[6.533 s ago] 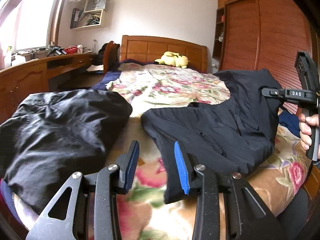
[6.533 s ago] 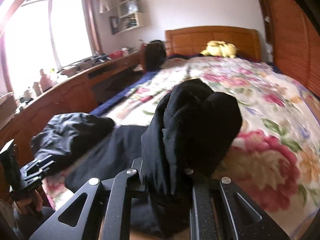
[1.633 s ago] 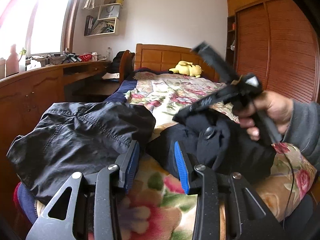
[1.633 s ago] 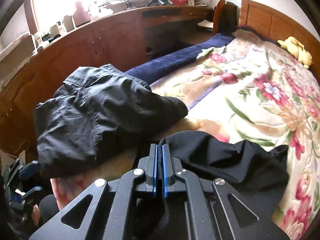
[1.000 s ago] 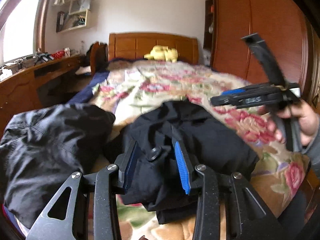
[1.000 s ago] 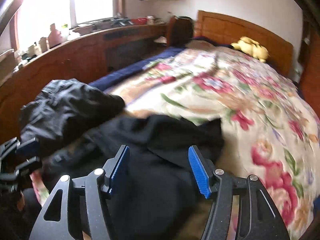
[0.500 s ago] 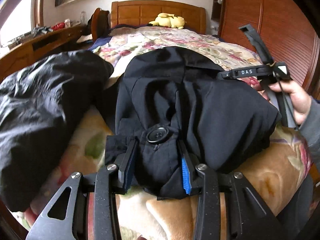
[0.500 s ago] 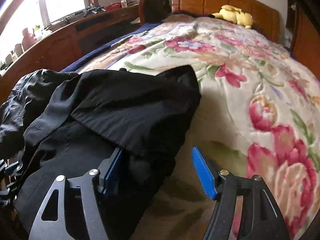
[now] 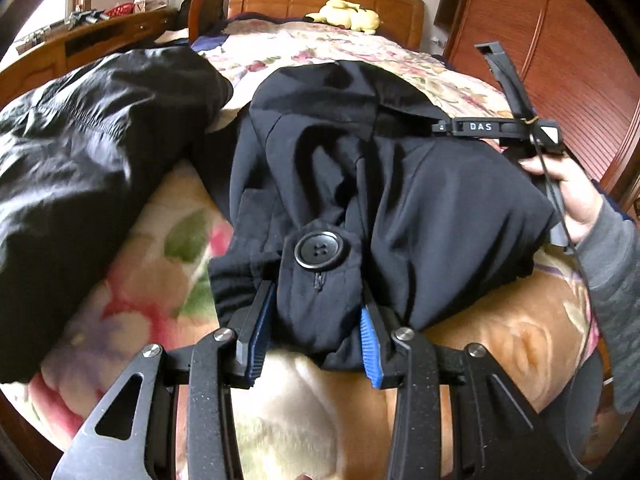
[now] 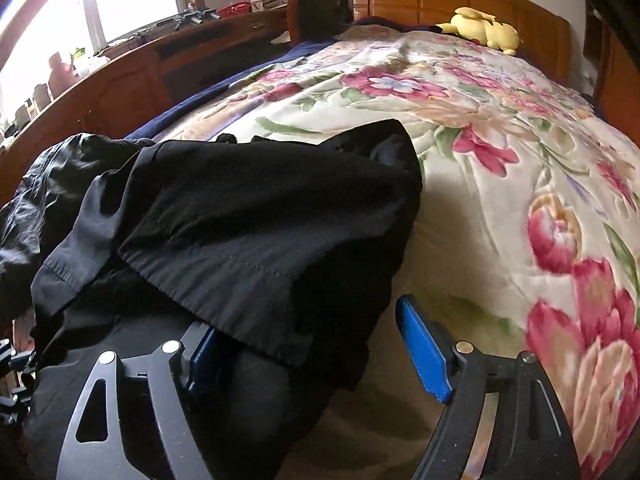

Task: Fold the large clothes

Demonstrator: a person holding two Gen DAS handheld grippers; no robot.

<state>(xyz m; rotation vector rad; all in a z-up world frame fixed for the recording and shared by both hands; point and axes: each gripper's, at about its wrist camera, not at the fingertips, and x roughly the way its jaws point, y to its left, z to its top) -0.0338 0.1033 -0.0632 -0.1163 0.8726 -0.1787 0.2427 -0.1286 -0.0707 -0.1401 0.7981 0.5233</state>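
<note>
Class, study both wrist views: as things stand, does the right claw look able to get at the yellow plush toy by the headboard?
Probably not. The yellow plush toy lies at the bed's far end, while the right claw, just opened, sits low over the folded black garment at the near edge. Nothing blocks it; it simply looks too far.

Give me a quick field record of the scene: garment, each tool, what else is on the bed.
garment: black trousers, bunched on the floral bedspread, big button facing up
left tool: left tool clamped on the waistband fabric just below the button
right tool: right tool jaws have just been opening; the near edge of the trousers lies between them, right pad clear of the cloth
other garment: dark jacket heaped to the left of the trousers
far end: yellow plush toy by the headboard
</note>
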